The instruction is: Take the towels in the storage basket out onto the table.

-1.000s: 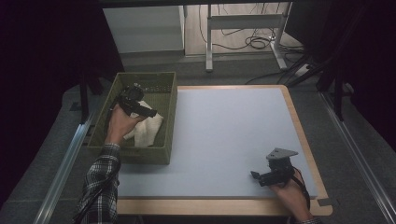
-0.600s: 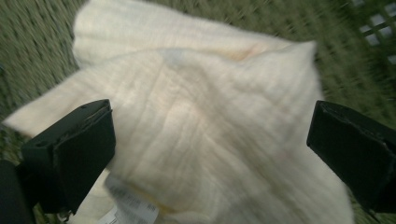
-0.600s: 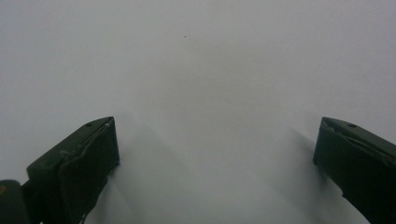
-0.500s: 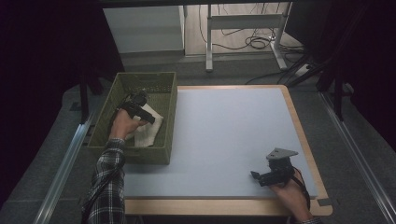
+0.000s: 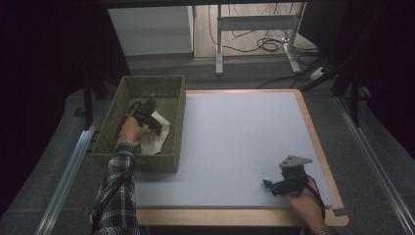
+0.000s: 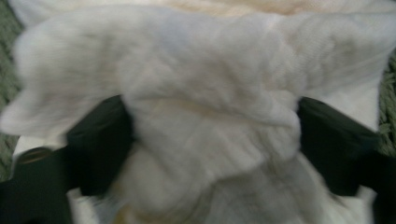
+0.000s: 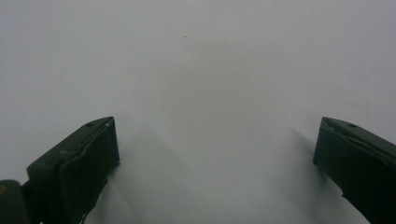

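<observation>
A white cloth lies crumpled in a green woven basket at the table's left edge. My left gripper reaches down into the basket. In the left gripper view its jaws have just been closing, and a bunched fold of the cloth sits squeezed between both black pads, so the left gripper is shut on it. My right gripper rests low over the table's near right part. In the right gripper view it stands open with nothing but the pale surface between its fingers.
The pale grey table top has a wooden border. Beyond its far edge stand a white cabinet and metal desk legs with cables on the floor. Metal rails run along both sides.
My left hand has sunk deeper into the basket, onto the white cloth, and its jaws have drawn in around a fold. The right hand has not moved.
</observation>
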